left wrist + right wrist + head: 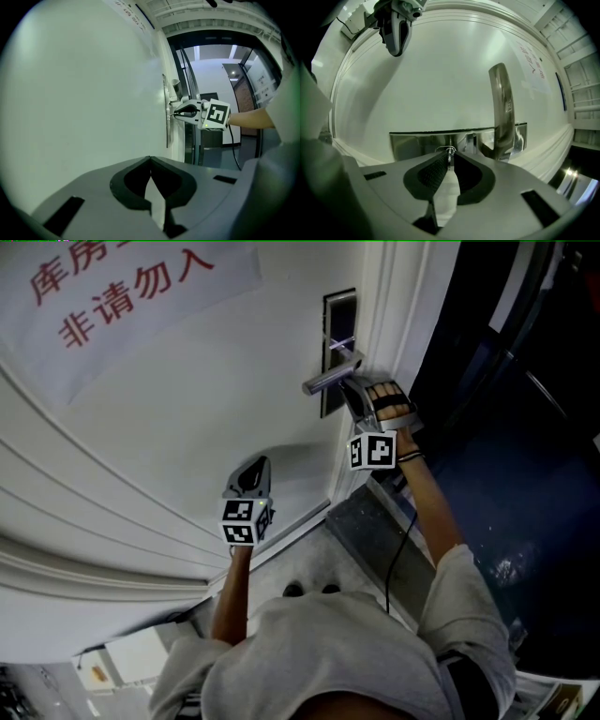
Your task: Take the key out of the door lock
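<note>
A silver lock plate with a lever handle sits on the white door. My right gripper is up against the plate just under the handle. In the right gripper view the small metal key sticks out of the plate beside the handle, and the jaw tips are closed on its head. My left gripper hangs lower left near the door face, shut and empty, with its tips meeting. From it, the right gripper shows at the plate.
A paper sign with red characters is stuck on the door at upper left. The door frame runs right of the lock, with a dark floor beyond. A black cable hangs from the right gripper along the arm.
</note>
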The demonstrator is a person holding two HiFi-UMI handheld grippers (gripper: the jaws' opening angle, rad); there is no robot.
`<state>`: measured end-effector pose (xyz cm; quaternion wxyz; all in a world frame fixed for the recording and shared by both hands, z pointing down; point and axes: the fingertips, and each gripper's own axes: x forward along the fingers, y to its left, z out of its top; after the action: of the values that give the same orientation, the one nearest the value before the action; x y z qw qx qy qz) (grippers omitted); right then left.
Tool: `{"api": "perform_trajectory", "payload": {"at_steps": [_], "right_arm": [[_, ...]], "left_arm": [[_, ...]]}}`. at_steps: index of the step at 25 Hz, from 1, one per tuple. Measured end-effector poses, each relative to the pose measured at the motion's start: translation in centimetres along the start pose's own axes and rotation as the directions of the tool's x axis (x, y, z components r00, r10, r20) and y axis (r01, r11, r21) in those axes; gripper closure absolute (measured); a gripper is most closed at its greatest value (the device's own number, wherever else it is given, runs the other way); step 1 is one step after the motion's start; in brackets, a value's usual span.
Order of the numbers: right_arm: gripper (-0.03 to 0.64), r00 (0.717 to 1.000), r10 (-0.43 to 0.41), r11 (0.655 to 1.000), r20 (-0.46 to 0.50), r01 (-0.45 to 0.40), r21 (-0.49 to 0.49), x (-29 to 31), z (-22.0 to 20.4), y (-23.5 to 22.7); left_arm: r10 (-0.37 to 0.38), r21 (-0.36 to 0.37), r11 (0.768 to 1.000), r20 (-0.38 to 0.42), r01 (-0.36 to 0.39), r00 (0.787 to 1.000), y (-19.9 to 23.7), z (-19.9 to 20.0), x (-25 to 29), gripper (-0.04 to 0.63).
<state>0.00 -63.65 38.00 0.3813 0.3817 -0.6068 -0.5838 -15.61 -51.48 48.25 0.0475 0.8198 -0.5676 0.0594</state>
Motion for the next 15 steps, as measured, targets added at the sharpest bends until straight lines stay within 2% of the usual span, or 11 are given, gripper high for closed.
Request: {"api": "perform_trajectory", "payload": {"at_steps": [6, 15], "right_arm": [[0.583, 1.000, -0.013, 1.000, 0.003, 0.013, -0.016, 0.37, 0.03, 0.11], [0.586, 1.000, -0.020, 1.000, 0.000, 0.020, -0.007, 0.37, -0.01, 0.11]], "left_arm": [[0.004, -0.002, 1.000, -0.003, -0.004, 1.000, 0.32, -0.19, 0.03, 0.577], [-0.006, 0.002, 1.000, -0.004, 0.006, 1.000, -0.25, -0.12, 0.14, 0.577]]}}
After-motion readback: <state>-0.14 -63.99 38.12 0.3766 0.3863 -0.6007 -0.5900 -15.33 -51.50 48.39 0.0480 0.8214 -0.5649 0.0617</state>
